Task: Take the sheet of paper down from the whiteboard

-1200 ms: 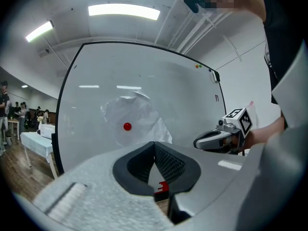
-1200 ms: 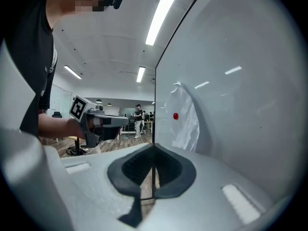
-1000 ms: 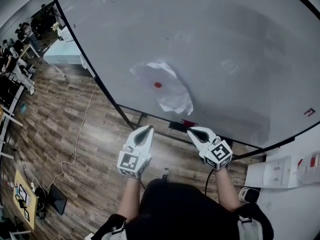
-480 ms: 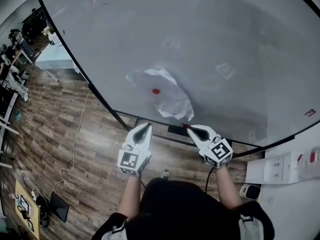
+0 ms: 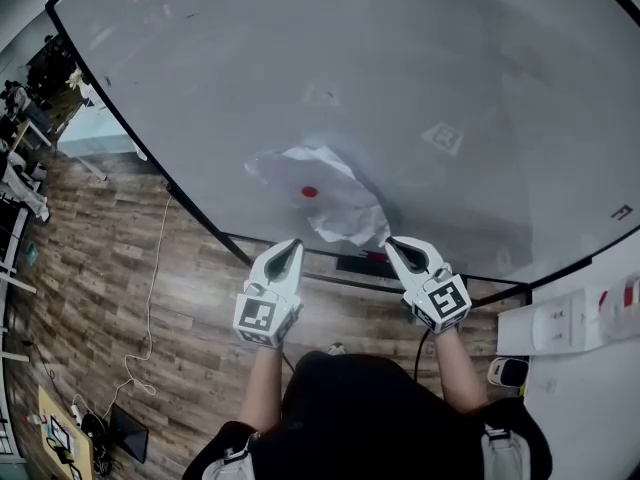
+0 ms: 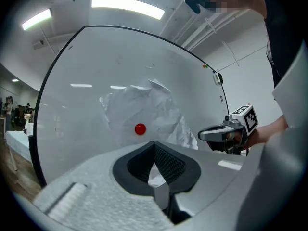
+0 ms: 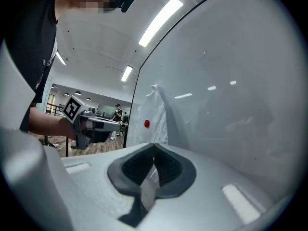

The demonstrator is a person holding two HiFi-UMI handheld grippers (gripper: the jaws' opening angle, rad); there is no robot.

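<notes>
**White paper up on the board, both grippers closed and empty**

Head view: crumpled white sheet of paper flat against the lower part of the whiteboard, pinned by a small red magnet near its middle. Below it, left gripper and right gripper, both pointed at the board. Left one below the sheet's lower edge, clear of it. Right one just beside the sheet's lower right corner; contact impossible to judge. Wooden floor underneath, with a thin cable trailing across it.

Left gripper view: fingers closed tip to tip, nothing gripped. Sheet and magnet straight ahead on the board, beyond the tips. Right gripper off to the right, level, aimed at the board.

Right gripper view: fingers closed too, nothing between them. Board close on the right. Sheet and its magnet ahead and a little left, the paper bulging off the board. Left gripper further left, likewise level.
</notes>
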